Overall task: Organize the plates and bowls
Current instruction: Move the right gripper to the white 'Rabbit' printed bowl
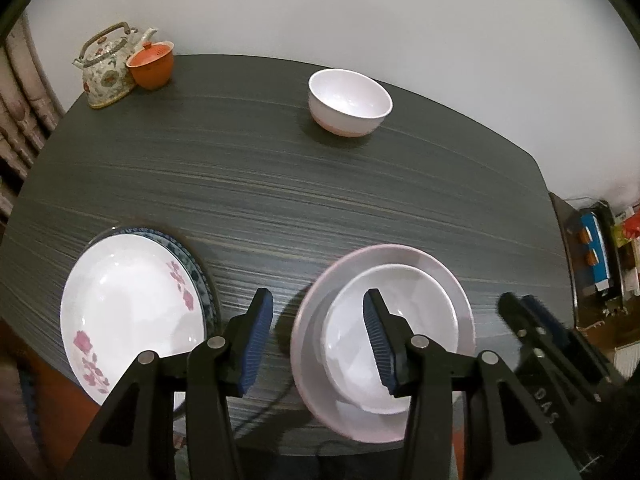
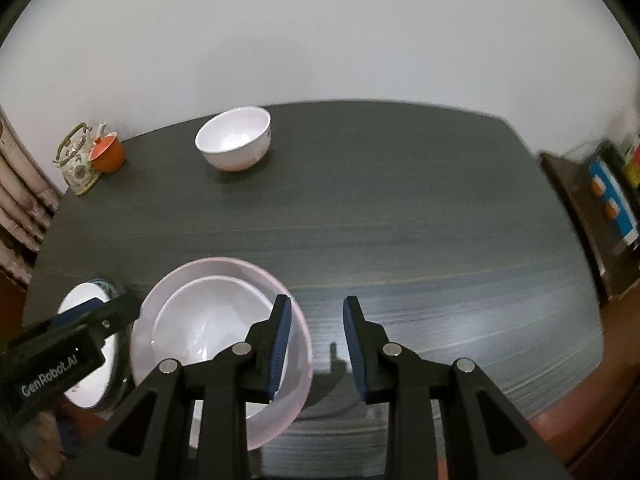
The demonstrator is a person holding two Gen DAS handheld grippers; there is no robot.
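A white bowl (image 1: pixel 392 344) sits nested in a wider pink bowl (image 1: pixel 320 292) at the table's near edge; the pair also shows in the right wrist view (image 2: pixel 212 312). A floral plate (image 1: pixel 128 312) lies on a blue-rimmed plate (image 1: pixel 198 268) at the near left. A lone white bowl (image 1: pixel 349 103) stands at the far side, and it shows in the right wrist view too (image 2: pixel 234 138). My left gripper (image 1: pixel 318 308) is open and empty above the gap between the plates and the nested bowls. My right gripper (image 2: pixel 316 312) is open and empty just right of the pink bowl.
The dark wood-grain table (image 1: pixel 320 184) carries a floral teapot (image 1: pixel 106 68) and an orange lidded cup (image 1: pixel 152 65) at its far left corner. A low shelf with boxes (image 2: pixel 612 196) stands off the right edge. A white wall is behind.
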